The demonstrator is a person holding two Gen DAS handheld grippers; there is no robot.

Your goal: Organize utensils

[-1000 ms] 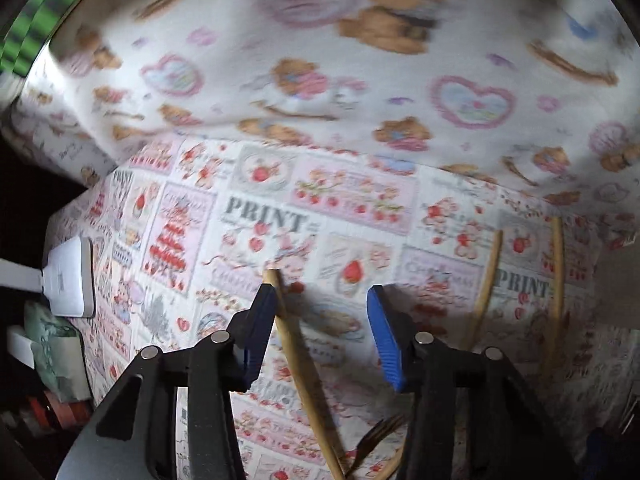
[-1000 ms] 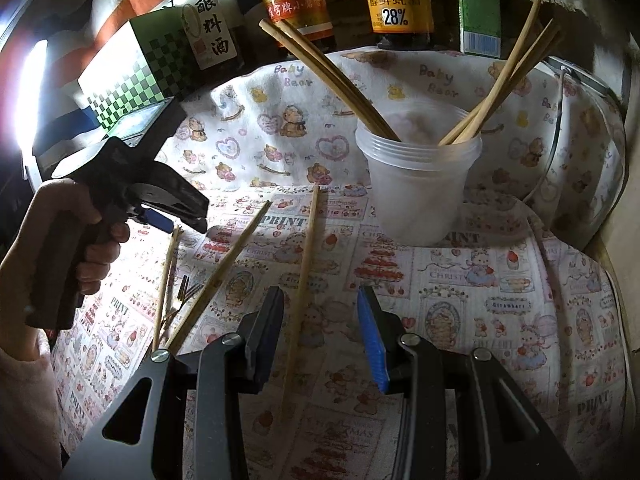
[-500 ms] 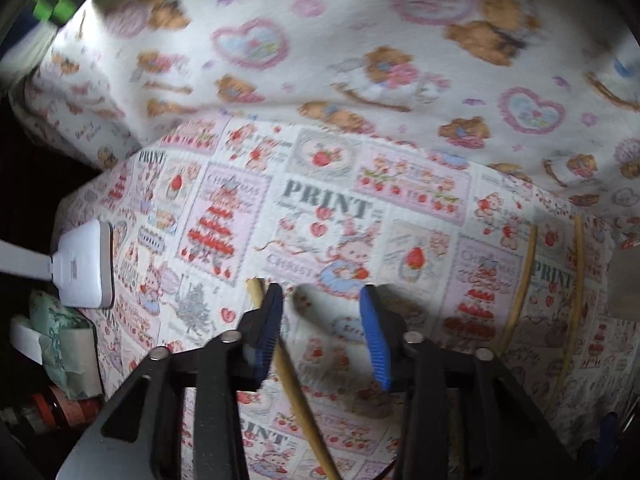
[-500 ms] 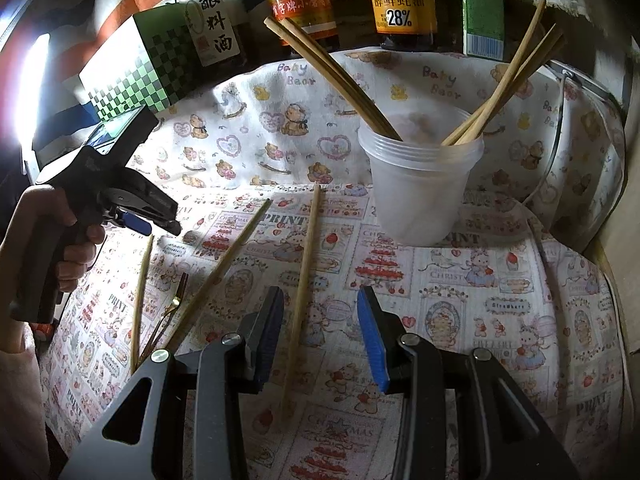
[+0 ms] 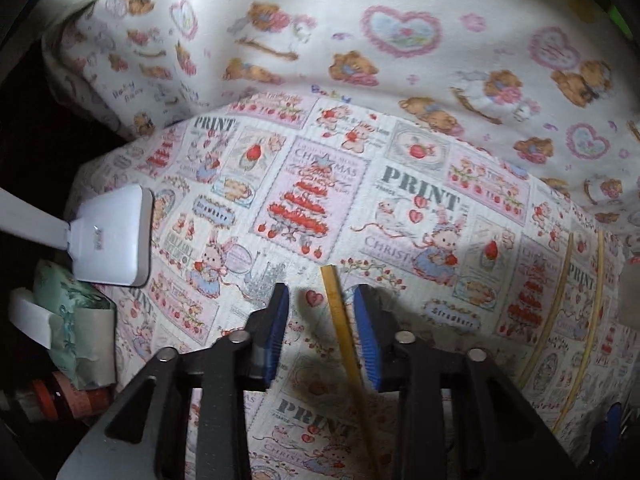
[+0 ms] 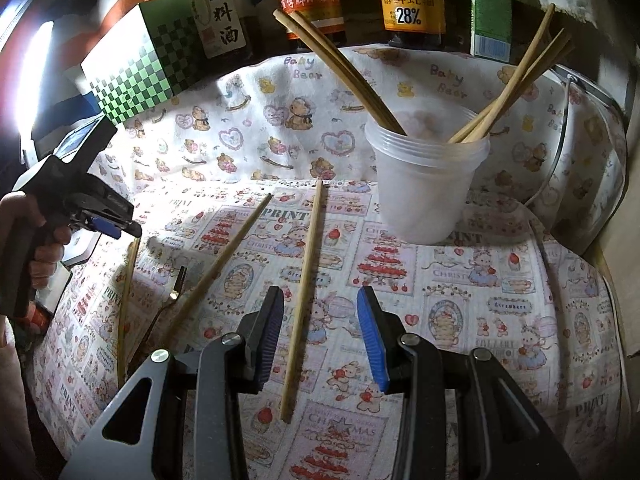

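Observation:
Three wooden chopsticks and a small fork (image 6: 172, 300) lie on the printed cloth (image 6: 460, 300). A clear plastic cup (image 6: 424, 188) at the back holds several more chopsticks. My left gripper (image 5: 320, 300) points down over the leftmost chopstick (image 5: 344, 332). Its jaws are closing, with the stick's end between them, near the right pad but not pinched. From the right wrist view, the left gripper (image 6: 116, 232) hangs at the far left, held by a hand. My right gripper (image 6: 320, 300) stands open above the middle of the cloth, over another chopstick (image 6: 304, 292).
Sauce bottles (image 6: 412, 0), a green checked box (image 6: 140, 64) and a green carton (image 6: 490, 8) line the back. A white lamp head (image 5: 112, 236) sits at the cloth's left edge, with clutter below it. Two more chopsticks (image 5: 548, 312) lie to the right of my left gripper.
The left gripper has slid left across the cloth and its jaws have narrowed. The chopstick's end now sits between the pads instead of beside the left one. The right gripper has stayed put.

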